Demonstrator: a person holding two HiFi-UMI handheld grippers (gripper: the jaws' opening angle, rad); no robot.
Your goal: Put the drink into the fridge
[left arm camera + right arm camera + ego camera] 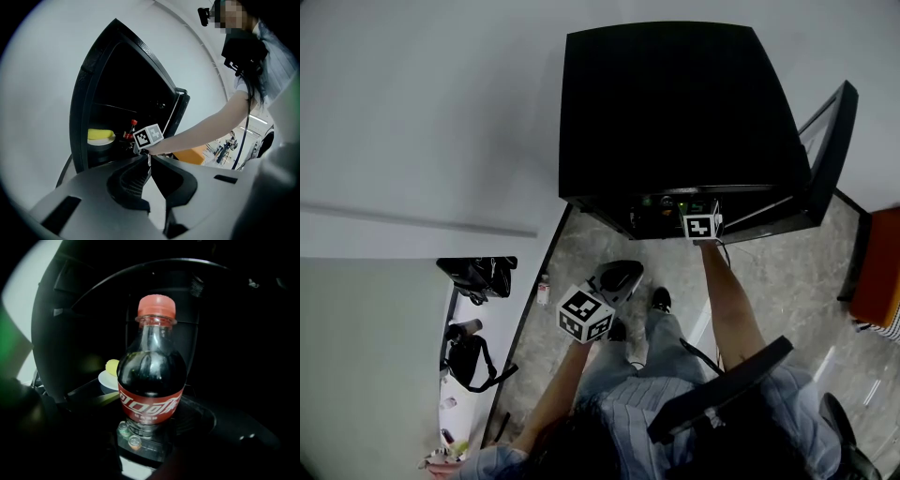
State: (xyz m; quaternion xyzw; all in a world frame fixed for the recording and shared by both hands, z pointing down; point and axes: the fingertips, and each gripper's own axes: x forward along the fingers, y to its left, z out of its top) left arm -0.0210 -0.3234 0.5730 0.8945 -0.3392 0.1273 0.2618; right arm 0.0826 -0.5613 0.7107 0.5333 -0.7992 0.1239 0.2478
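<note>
A cola bottle (151,376) with a red cap and red label stands upright between the dark jaws of my right gripper (147,430), which is shut on its lower part. In the head view the right gripper (701,223) reaches into the open front of the black fridge (675,103). From the left gripper view the bottle's red cap (133,123) shows inside the fridge (93,70), beside the right gripper's marker cube. My left gripper (622,274) hangs lower, in front of the fridge, and its jaws (149,163) are shut on nothing.
The fridge door (830,150) stands open to the right. Inside, a yellow item lies on a white plate (100,136) left of the bottle. An orange seat (879,272) is at the right. A white table with black bags (478,277) lies at the left.
</note>
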